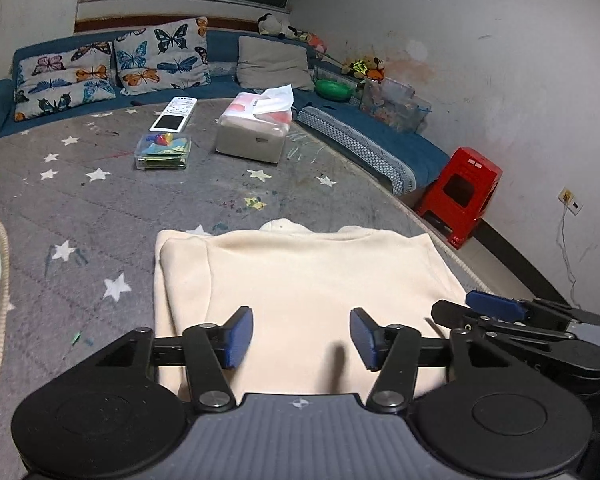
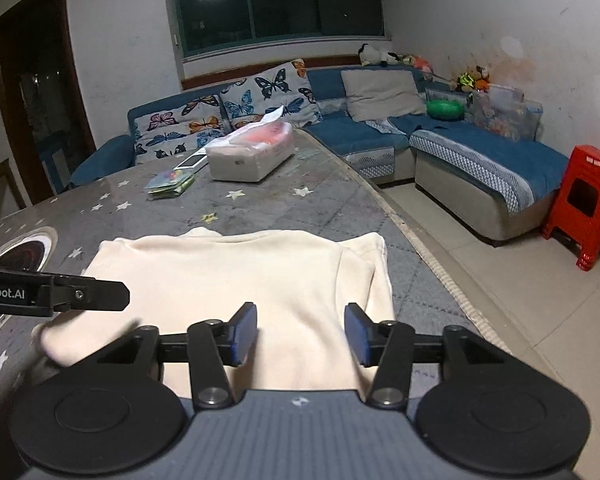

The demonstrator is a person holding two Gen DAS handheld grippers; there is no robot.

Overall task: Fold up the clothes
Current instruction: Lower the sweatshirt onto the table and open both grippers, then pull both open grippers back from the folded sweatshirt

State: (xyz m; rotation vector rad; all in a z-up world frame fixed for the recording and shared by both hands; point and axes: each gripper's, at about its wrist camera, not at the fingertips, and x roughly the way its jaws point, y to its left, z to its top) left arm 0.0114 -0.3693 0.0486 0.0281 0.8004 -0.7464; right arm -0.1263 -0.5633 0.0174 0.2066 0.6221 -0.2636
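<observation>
A cream garment (image 1: pixel 300 276) lies folded flat on the grey star-patterned table cover (image 1: pixel 100 208), its sleeves tucked in at both sides. My left gripper (image 1: pixel 301 338) hovers over the garment's near edge, open, with nothing between its blue pads. In the right wrist view the same cream garment (image 2: pixel 252 276) fills the middle. My right gripper (image 2: pixel 300 334) stands open above its near edge, and no cloth is pinched. The right gripper (image 1: pixel 496 306) shows at the left view's right edge, and the left gripper's finger (image 2: pixel 80 294) juts in from the left of the right view.
A tissue box (image 1: pixel 256 128), a remote (image 1: pixel 174 114) and a clear box of toys (image 1: pixel 164 152) sit at the table's far side. A blue sofa (image 2: pixel 460 148) with butterfly cushions runs behind. A red stool (image 2: pixel 584 200) stands on the tiled floor beyond the table's right edge.
</observation>
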